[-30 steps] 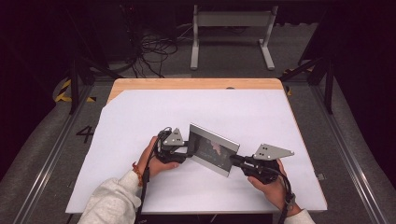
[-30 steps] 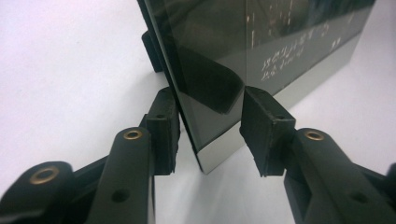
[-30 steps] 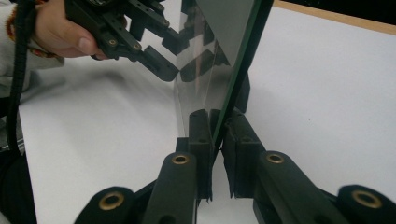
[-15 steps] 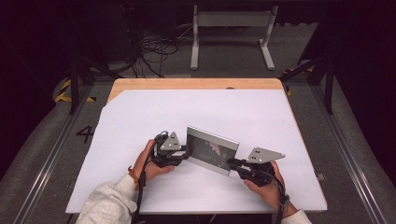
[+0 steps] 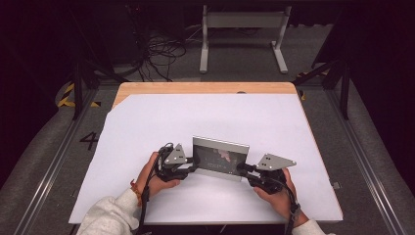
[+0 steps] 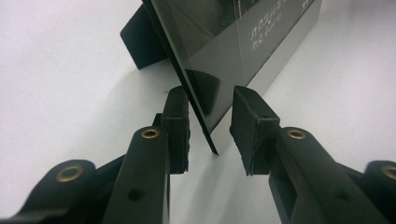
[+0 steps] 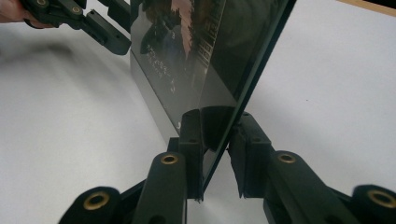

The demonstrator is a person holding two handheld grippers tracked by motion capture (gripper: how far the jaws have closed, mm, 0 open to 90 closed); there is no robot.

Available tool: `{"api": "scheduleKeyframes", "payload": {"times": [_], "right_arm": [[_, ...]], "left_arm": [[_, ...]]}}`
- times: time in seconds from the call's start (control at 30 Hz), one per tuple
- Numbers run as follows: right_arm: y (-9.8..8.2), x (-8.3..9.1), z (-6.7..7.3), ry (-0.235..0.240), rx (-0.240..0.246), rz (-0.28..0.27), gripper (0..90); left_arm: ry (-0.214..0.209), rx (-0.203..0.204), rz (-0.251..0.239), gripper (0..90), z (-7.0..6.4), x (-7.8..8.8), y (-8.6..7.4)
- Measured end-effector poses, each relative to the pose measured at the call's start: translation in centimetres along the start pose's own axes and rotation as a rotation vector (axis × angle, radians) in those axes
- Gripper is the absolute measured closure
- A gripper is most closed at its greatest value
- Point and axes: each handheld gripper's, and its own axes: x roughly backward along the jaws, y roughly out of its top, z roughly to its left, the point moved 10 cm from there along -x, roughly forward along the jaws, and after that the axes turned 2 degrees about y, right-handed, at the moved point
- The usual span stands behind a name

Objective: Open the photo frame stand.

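A picture frame (image 5: 220, 159) stands upright on the white table (image 5: 147, 122), near its front edge, between 2 hands. The left gripper (image 6: 210, 135) straddles the frame's left edge; its jaws are apart, with a gap on the glass side. The right gripper (image 7: 215, 154), its jaws just easing open, sits close around the right edge, one pad (image 7: 191, 140) against the glass.
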Motion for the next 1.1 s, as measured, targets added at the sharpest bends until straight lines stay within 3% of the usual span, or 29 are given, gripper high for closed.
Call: {"api": "scheduleKeyframes", "payload": {"times": [0.17, 0.3, 0.43, 0.57, 1.1], "right_arm": [[-0.5, -0.2, -0.2, -0.021, 0.011, 0.027, 70.2], [-0.8, 0.2, -0.5, 0.008, -0.004, 0.024, 74.3], [-0.6, 0.4, -0.4, 0.013, 0.003, 0.017, 80.1], [-0.6, 0.4, -0.4, 0.008, -0.007, 0.017, 80.1], [-0.3, -0.5, -1.4, -0.038, -0.029, -0.003, 77.3]], "left_arm": [[-0.009, 0.003, -0.007, 60.7, -0.3, -0.5, 0.1], [-0.005, 0.003, -0.001, 58.3, -0.4, -1.0, -0.1], [-0.013, 0.029, -0.012, 59.5, -0.4, -1.1, -0.1], [-0.022, 0.067, -0.024, 68.1, -0.1, -1.1, -0.2], [0.016, 0.054, -0.016, 68.0, -0.2, -1.7, -0.5]]}}
